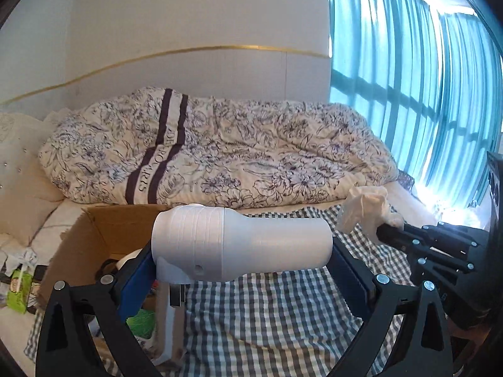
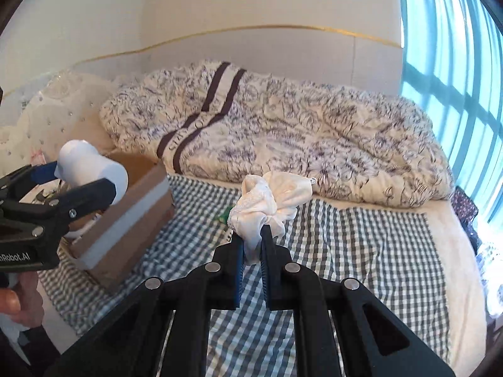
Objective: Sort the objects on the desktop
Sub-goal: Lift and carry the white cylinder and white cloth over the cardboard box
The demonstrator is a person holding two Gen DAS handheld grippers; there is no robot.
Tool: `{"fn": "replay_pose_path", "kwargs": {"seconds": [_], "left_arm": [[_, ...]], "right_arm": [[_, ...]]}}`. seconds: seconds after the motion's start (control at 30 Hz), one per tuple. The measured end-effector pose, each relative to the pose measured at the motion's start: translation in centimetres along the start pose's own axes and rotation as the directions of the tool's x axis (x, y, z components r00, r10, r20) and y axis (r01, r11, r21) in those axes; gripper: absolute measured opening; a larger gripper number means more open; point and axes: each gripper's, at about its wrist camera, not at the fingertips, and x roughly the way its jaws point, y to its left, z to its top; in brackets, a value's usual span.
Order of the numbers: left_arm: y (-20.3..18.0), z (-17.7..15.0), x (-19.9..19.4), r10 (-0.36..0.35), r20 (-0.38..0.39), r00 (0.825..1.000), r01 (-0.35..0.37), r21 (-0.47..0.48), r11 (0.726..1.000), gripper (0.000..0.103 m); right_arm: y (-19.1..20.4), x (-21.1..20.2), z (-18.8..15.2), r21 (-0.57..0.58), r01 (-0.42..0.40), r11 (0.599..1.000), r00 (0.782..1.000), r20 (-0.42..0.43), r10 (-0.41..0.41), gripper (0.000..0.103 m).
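Lower centre of the right wrist view: the right gripper, jaws clenched on a crumpled white cloth that bunches above the fingertips and hides the checked blanket behind it. In the left wrist view the left gripper grasps a white hair dryer end to end; the dryer's handle hangs down at lower centre, partly covered by the left finger. The cardboard box at centre left is largely masked by gripper and dryer, so its contents are hard to make out. The floral duvet fills mid-frame; a hand is cut off at the lower left edge.
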Motion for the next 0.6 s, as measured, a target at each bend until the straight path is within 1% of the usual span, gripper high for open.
{"fn": "replay_pose_path", "kwargs": {"seconds": [0.17, 0.33, 0.43, 0.6], "left_arm": [[1.0, 0.7, -2.8, 0.014, 0.033, 0.999, -0.014, -0.001, 1.000, 0.101], [1.9, 1.1, -4.7, 0.023, 0.052, 0.998, -0.023, -0.004, 1.000, 0.101], [2.6, 1.1, -5.5, 0.026, 0.059, 0.998, -0.025, -0.011, 1.000, 0.101], [4.5, 1.2, -6.2, 0.037, 0.066, 0.997, -0.035, -0.020, 0.999, 0.101]], "right_arm": [[1.3, -3.1, 1.3, -0.002, -0.001, 1.000, 0.999, 0.046, 0.002, 0.009], [2.7, -5.4, 2.3, -0.014, 0.004, 1.000, 0.997, 0.081, -0.003, 0.009], [3.5, -6.2, 2.5, -0.029, 0.018, 0.999, 0.996, 0.093, -0.015, 0.009], [4.7, -6.8, 3.1, -0.021, 0.011, 1.000, 0.994, 0.105, -0.009, 0.009]]}}
